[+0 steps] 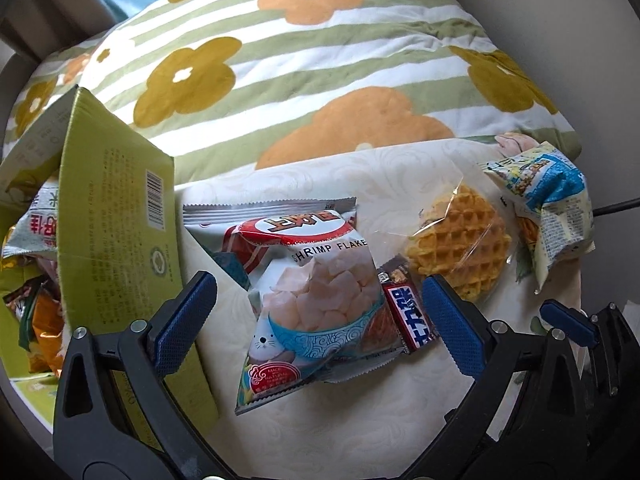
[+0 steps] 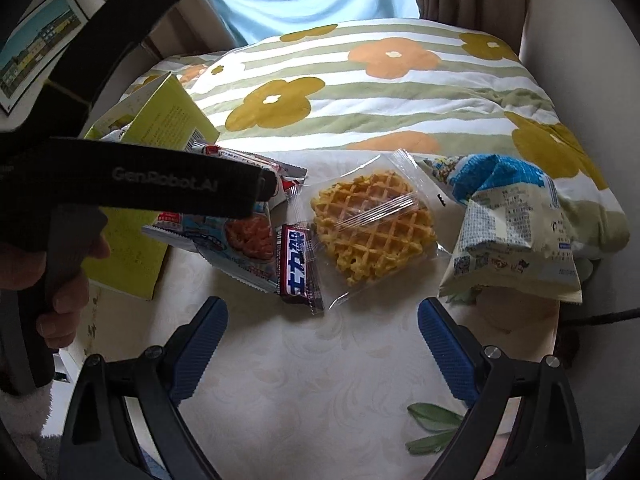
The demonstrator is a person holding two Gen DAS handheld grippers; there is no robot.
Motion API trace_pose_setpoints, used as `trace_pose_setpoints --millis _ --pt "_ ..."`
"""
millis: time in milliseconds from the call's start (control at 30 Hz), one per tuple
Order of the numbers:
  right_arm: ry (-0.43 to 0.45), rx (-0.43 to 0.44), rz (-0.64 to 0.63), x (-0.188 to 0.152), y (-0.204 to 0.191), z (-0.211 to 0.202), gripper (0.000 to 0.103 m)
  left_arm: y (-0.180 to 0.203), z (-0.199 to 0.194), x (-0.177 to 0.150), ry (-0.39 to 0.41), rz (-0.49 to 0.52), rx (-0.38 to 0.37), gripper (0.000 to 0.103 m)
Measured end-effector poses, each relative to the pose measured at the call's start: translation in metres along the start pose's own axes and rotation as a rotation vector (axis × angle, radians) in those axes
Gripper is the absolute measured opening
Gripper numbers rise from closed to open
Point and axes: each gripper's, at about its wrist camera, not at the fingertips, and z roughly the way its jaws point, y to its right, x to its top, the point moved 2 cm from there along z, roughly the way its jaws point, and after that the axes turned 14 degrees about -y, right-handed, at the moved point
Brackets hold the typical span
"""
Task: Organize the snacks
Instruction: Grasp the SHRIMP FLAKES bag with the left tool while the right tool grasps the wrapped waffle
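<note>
between the left tongs (image 1: 320,320), which stand wide and hold nothing, lies the shrimp flakes bag (image 1: 316,304), long axis pointing away, just right of the green box (image 1: 116,216). right tongs (image 2: 322,344) are also wide and empty, nearer the waffle (image 2: 372,228).

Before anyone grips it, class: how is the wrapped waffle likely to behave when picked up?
The waffle looks brittle, with a jagged lower edge, so a firm squeeze may crack it. Its clear wrapper is glossy and loose, probably slippery and crinkly. It looks light and lies flat, so it is unlikely to roll.
</note>
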Motion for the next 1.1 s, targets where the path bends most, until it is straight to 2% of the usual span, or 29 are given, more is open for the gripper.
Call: trace_pose_setpoints --millis 167,300,433,567,900,1100 --pt "-0.003 -0.028 -0.043 0.009 0.004 0.011 0.095 -0.004 0.018 0.005 -0.033 0.000 0.020 0.098" --pt "-0.003 -0.040 -0.050 0.017 0.008 0.016 0.095 -0.013 0.028 0.007 -0.058 -0.022 -0.001 0.093" --pt "-0.006 -0.079 -0.067 0.026 0.011 0.022 0.095 -0.018 0.037 0.007 -0.084 -0.022 -0.005 0.074" --pt "-0.010 -0.107 -0.085 0.034 0.014 0.027 0.095 -0.021 0.036 0.005 -0.072 -0.019 -0.017 0.069" --pt "-0.063 -0.162 -0.135 0.058 0.023 0.051 0.095 -0.022 0.035 0.005 -0.065 -0.012 -0.014 0.066" --pt "-0.095 -0.156 -0.173 0.065 0.029 0.062 0.095 -0.023 0.033 0.004 -0.060 -0.020 -0.010 0.065"
